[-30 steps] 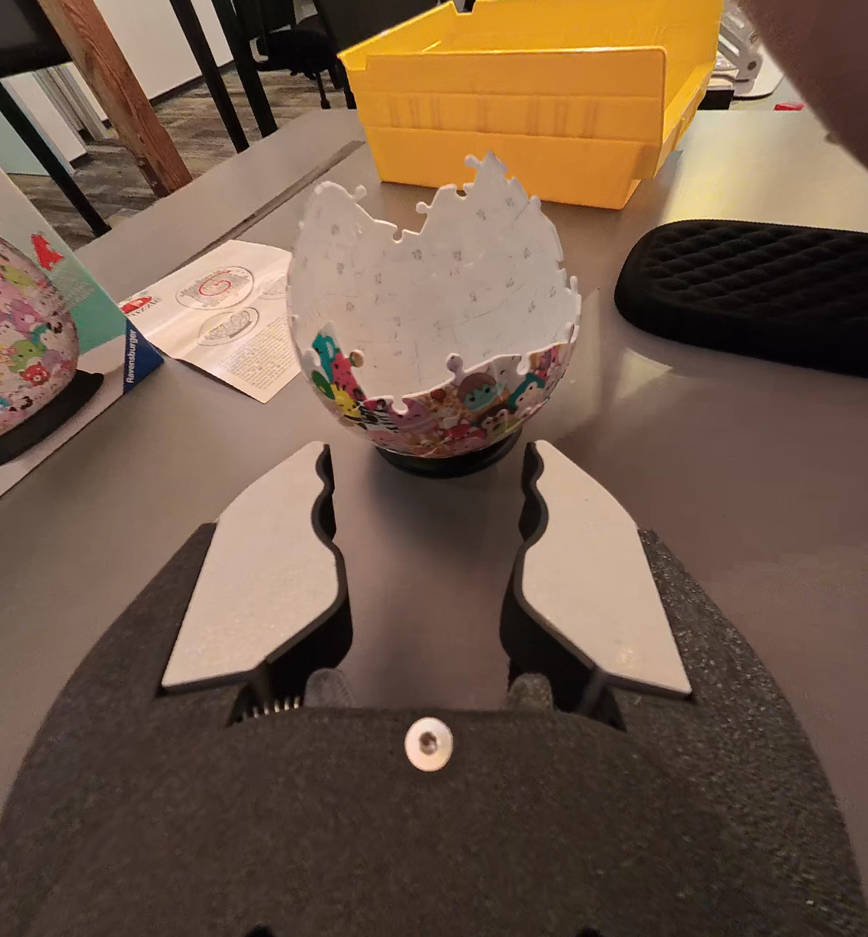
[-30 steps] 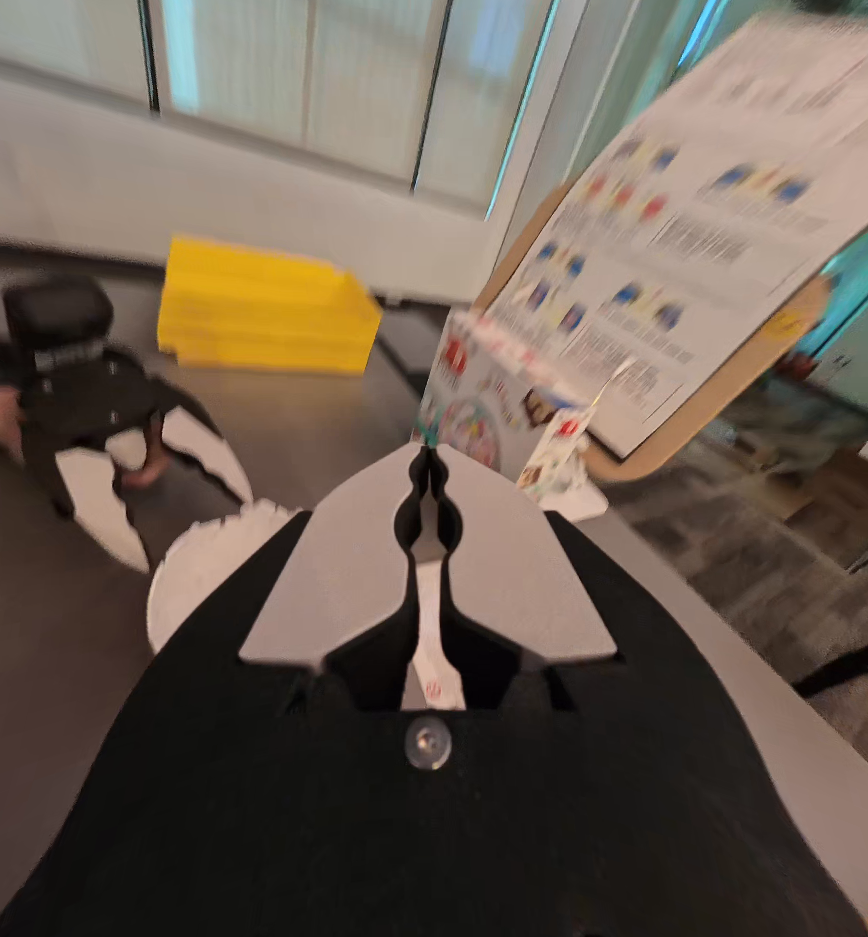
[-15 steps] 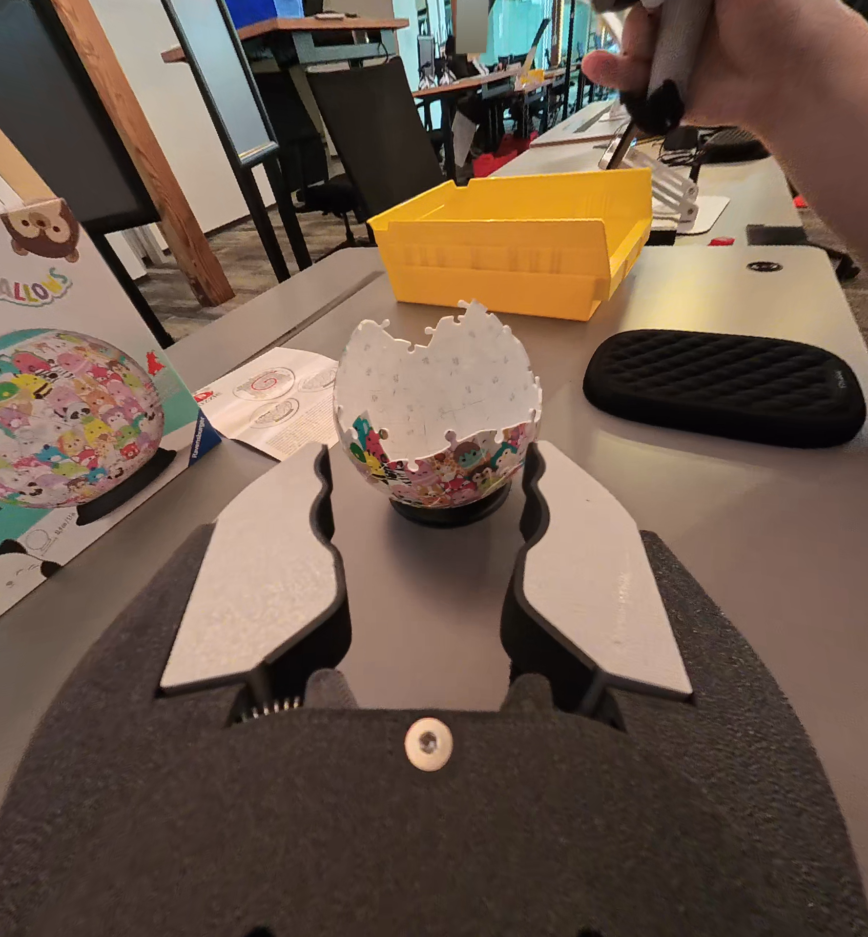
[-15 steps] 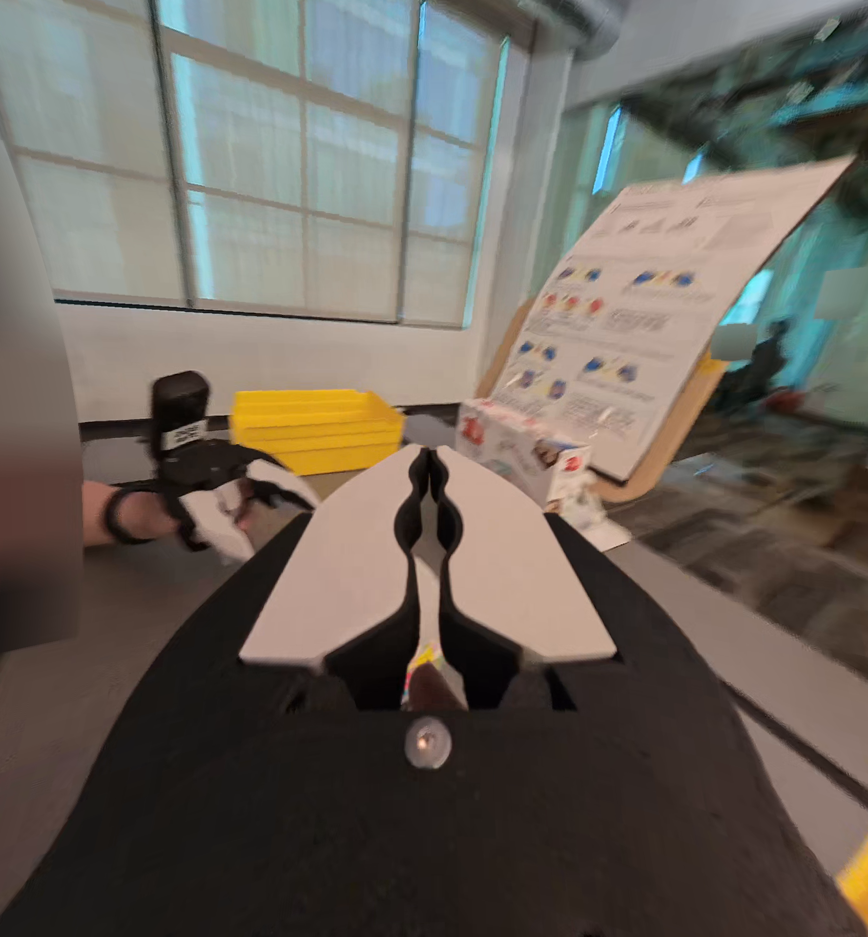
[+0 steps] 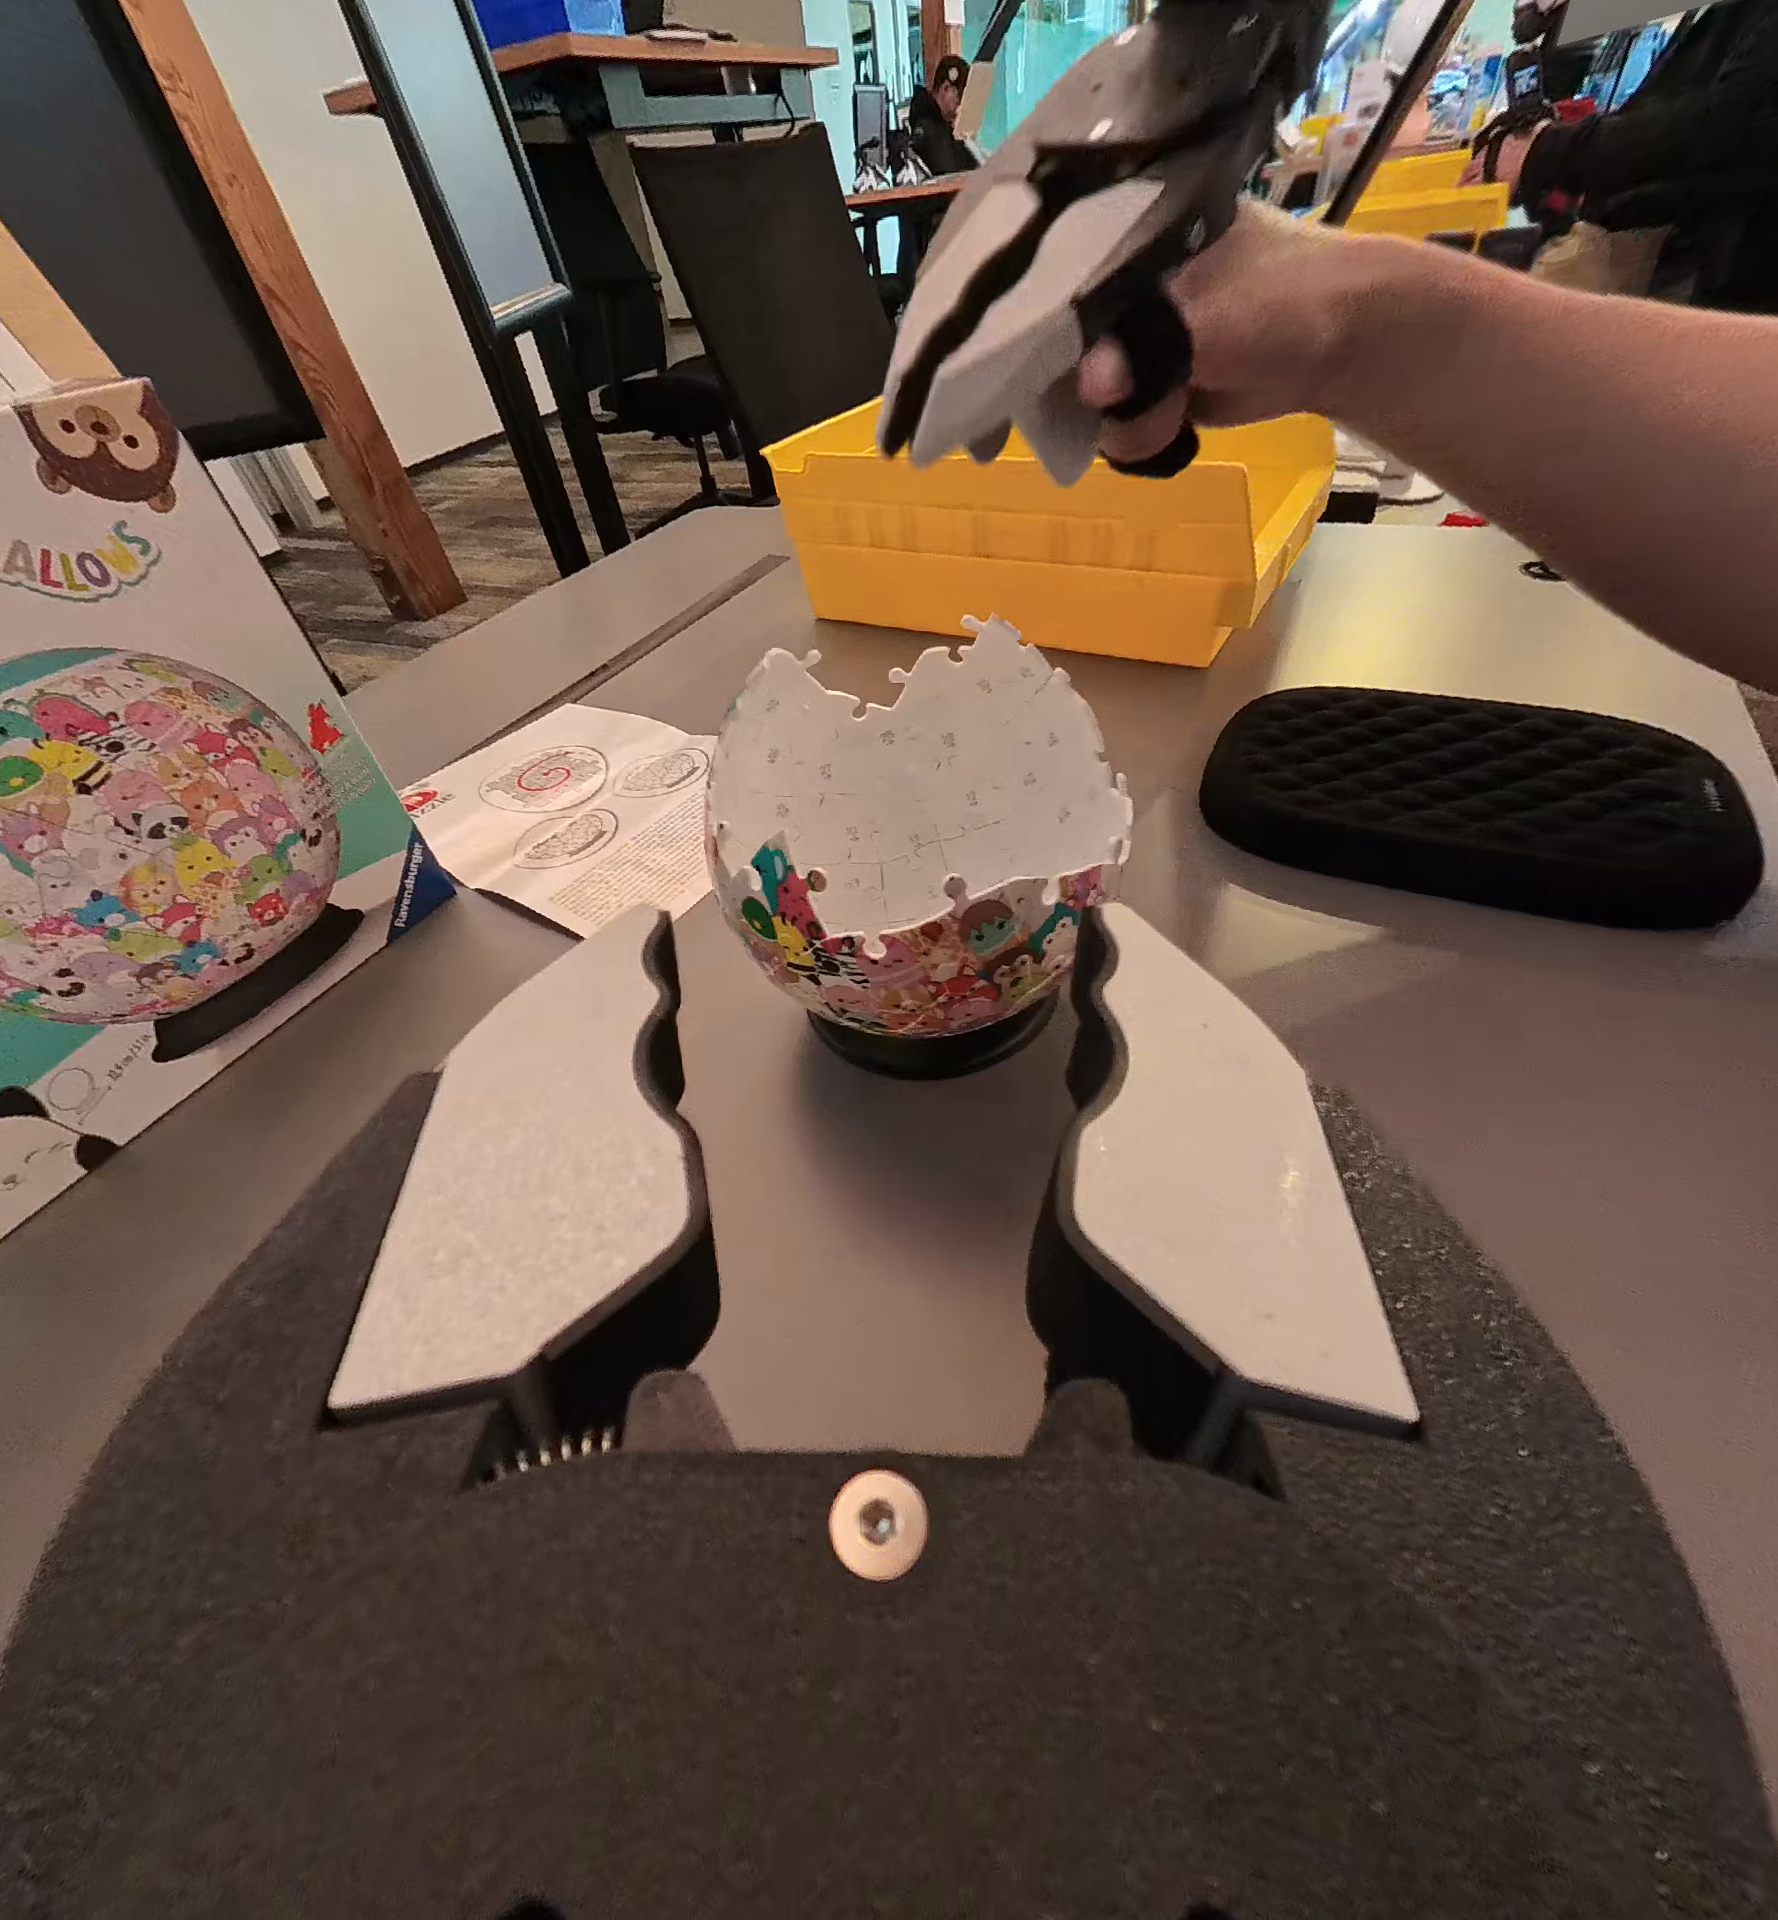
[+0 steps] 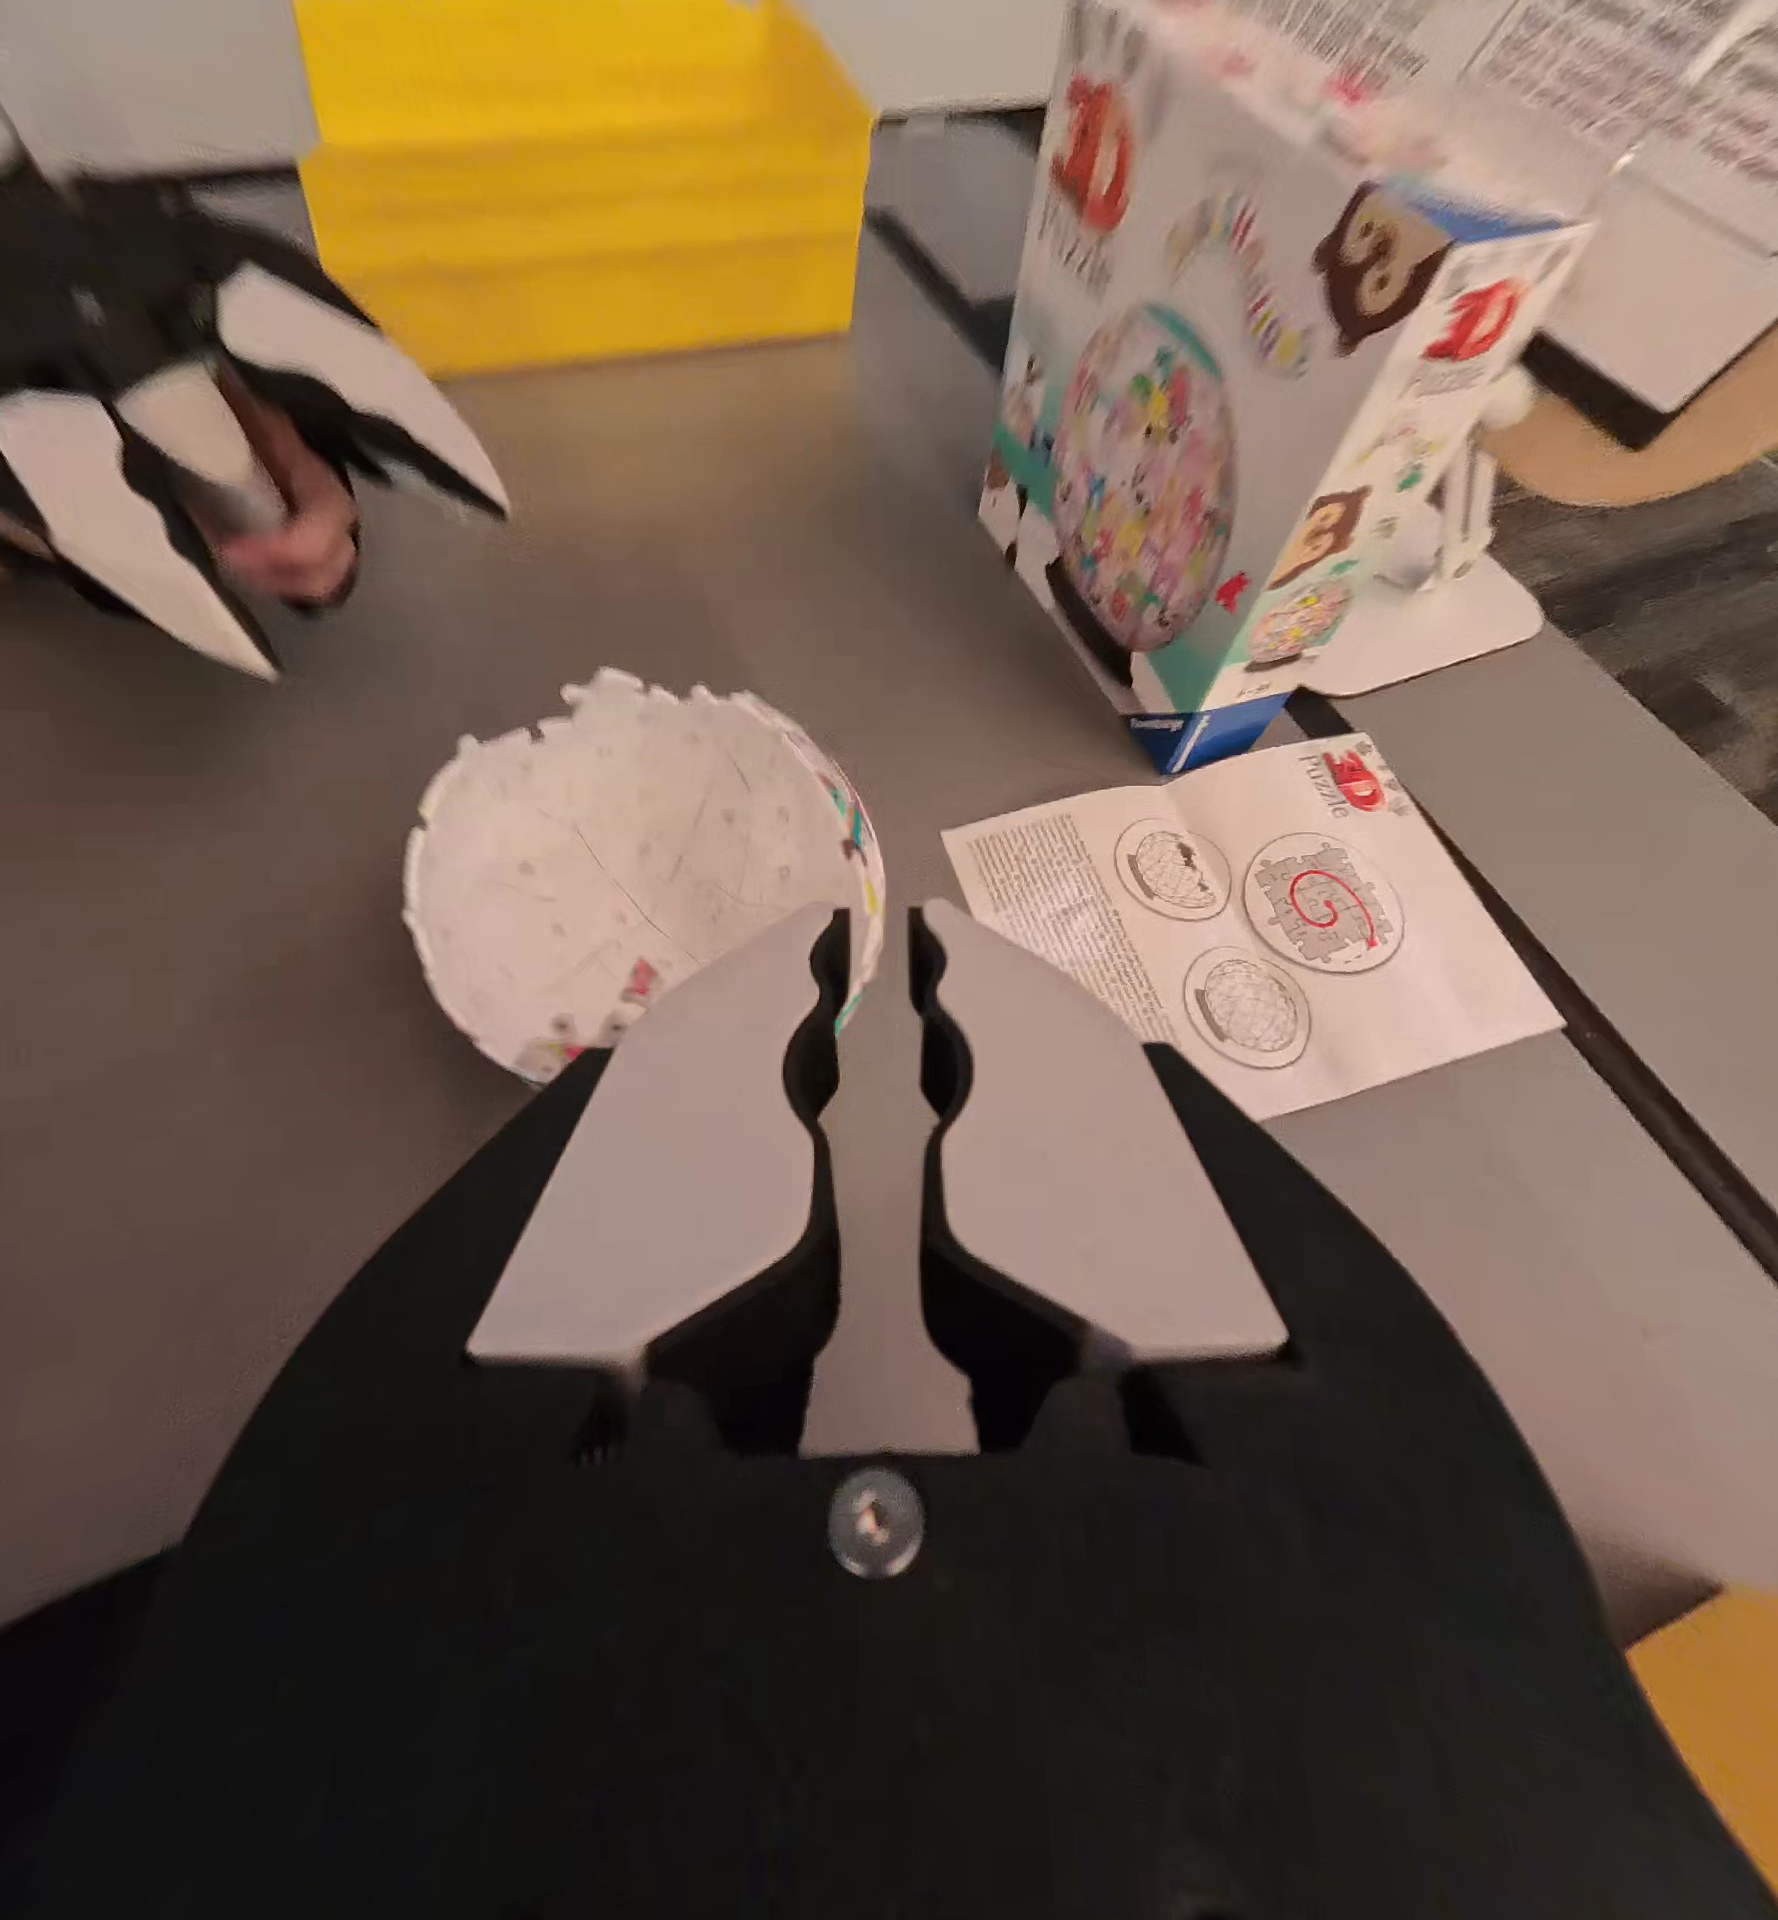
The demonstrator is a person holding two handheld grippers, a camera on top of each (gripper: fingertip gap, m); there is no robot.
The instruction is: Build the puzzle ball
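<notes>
The half-built puzzle ball [image 5: 916, 821] is an open shell, white inside and coloured outside, and sits on a black stand [image 5: 932, 1044] on the grey table. My left gripper [image 5: 880, 930] is open and empty, its tips just short of the ball on either side. My right gripper [image 6: 880, 920] hangs above the ball's near rim [image 6: 604, 883] with its jaws a narrow gap apart. Only table shows between them. In the left wrist view the right gripper [image 5: 968, 436] is in the air above and behind the ball. The left gripper [image 6: 376, 587] shows at the upper left of the right wrist view.
The puzzle box [image 5: 116, 831] stands left of the ball, with a folded instruction sheet [image 5: 573, 821] beside it. A yellow bin [image 5: 1051, 551] is behind the ball and a black padded rest [image 5: 1477, 800] to its right. The table edge [image 6: 1643, 1091] runs past the sheet. My hands' fingertips stand some 20 cm from each other.
My right gripper swung down from facing the room to looking down over the ball. Its jaws parted slightly, and the piece seen between them no longer shows. My left gripper drew back a little.
</notes>
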